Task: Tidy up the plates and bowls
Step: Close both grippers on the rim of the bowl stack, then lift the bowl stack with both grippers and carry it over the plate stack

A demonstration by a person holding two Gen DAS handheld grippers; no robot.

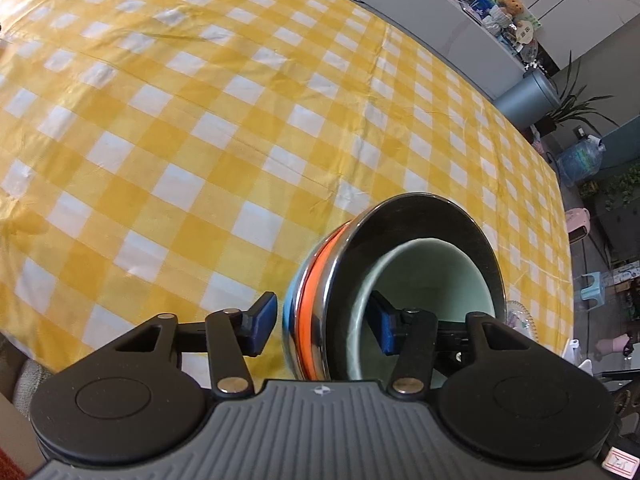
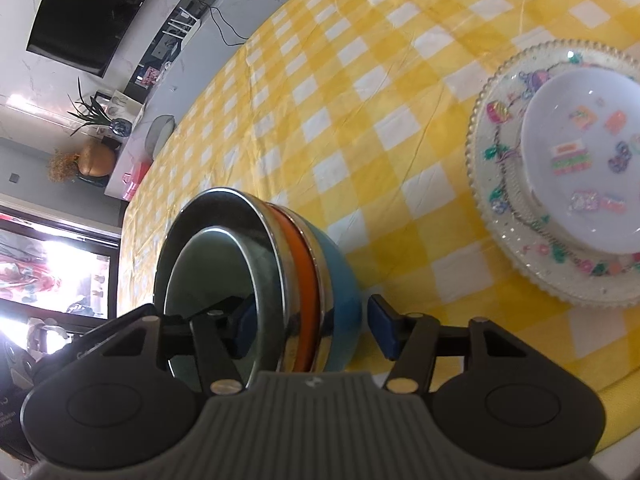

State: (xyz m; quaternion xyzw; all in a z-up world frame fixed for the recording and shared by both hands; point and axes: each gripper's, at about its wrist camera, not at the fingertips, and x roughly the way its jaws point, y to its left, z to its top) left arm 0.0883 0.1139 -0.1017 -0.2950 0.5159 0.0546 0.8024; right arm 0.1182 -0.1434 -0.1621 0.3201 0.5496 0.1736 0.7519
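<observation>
A nested stack of bowls (image 1: 316,280) hangs low over the yellow checked tablecloth (image 1: 200,120): blue outside, then orange, then steel, with a pale green bowl (image 1: 424,280) innermost. My left gripper (image 1: 324,326) straddles one side of its rim, one finger inside the green bowl and one outside the blue wall, shut on the stack. My right gripper (image 2: 312,328) straddles the opposite side of the bowl stack (image 2: 340,272) the same way and is shut on it too. The stack's base is hidden, so I cannot tell whether it touches the cloth.
To the right of the stack a clear beaded glass plate (image 2: 492,152) lies on the cloth, with a white plate (image 2: 580,152) with colourful stickers on top; its edge (image 1: 518,316) shows in the left wrist view. A counter with clutter (image 1: 500,12) runs beyond the table's far edge.
</observation>
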